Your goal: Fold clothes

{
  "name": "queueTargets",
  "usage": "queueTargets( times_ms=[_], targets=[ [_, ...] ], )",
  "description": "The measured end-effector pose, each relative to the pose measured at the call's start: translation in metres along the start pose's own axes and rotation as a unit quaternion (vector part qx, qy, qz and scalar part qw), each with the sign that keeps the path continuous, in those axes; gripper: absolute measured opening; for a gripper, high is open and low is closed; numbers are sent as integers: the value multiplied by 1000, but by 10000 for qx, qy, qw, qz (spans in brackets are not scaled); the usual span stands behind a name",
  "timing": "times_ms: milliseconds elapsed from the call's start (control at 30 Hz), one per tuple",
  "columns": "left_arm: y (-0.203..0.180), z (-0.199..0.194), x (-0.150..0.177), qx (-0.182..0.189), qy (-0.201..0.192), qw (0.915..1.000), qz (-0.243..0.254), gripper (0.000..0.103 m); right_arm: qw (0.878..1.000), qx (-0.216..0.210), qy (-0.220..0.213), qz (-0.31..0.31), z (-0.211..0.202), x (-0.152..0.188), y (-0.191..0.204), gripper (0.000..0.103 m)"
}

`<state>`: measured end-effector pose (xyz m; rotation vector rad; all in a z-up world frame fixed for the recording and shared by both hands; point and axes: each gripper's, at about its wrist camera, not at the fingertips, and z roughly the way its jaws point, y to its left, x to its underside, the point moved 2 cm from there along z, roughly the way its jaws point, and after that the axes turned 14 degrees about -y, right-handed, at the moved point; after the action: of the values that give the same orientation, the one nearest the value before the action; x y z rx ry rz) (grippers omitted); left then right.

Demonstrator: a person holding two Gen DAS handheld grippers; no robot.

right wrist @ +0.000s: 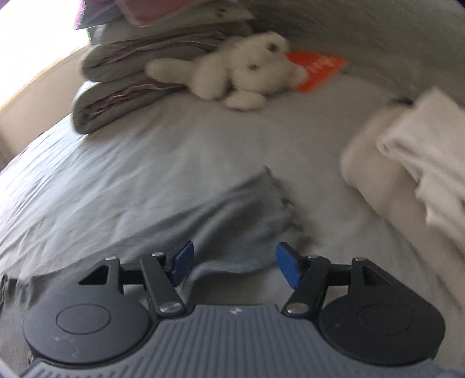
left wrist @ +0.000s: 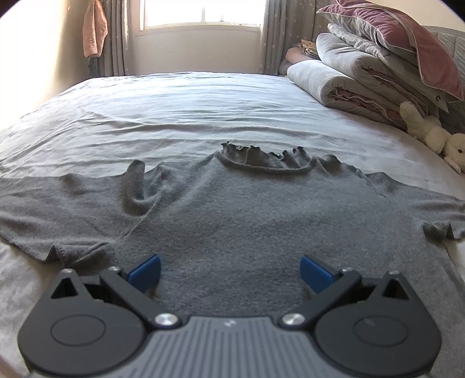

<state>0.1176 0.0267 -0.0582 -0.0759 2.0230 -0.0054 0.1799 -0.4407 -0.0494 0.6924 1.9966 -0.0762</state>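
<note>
Sweater (left wrist: pixel 232 209) is spread flat on bed (left wrist: pixel 189 110), both sleeves out, collar toward window (left wrist: pixel 203 14). Left gripper (left wrist: pixel 229 273) and right gripper (right wrist: pixel 234 267) are held apart, empty. Sleeve grasp is judged due.

1. Left wrist view sits low over the grey top (left wrist: pixel 232 209), facing 12 o'clock toward the window (left wrist: pixel 200 14).
2. Right wrist view (blurred) faces the plush toy (right wrist: pixel 232 72) at 12 o'clock; both views share it and the bedsheet (left wrist: pixel 189 110).
</note>
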Motion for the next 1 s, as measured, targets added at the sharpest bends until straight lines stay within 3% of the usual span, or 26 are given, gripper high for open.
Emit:
queueTargets(
  times_ms=[100,300,367,467,500,567,733,1000],
  targets=[
    [2,1,0,-24,1,10000,13,102,9995,63,-45,316,4,4,-10,67],
    [1,2,1,-44,2,10000,71,102,9972,634,-384,133,13,9,-5,63],
    [1,2,1,-43,2,10000,77,102,9953,829,-500,63,16,10,-4,57],
    [2,2,0,-38,5,10000,52,102,9906,1179,-676,-175,20,14,-1,39],
    [3,2,0,-39,7,10000,36,102,9902,1191,-711,-184,20,13,-1,26],
    [5,2,-1,-41,8,10000,-20,102,9899,1175,-772,-172,18,11,-1,8],
    [12,3,-5,-25,26,9997,-225,102,9884,915,-1175,-312,-1,1,12,8],
    [24,1,-11,124,128,9974,-698,102,9839,-159,-1686,-572,-49,-17,64,8]
  ],
)
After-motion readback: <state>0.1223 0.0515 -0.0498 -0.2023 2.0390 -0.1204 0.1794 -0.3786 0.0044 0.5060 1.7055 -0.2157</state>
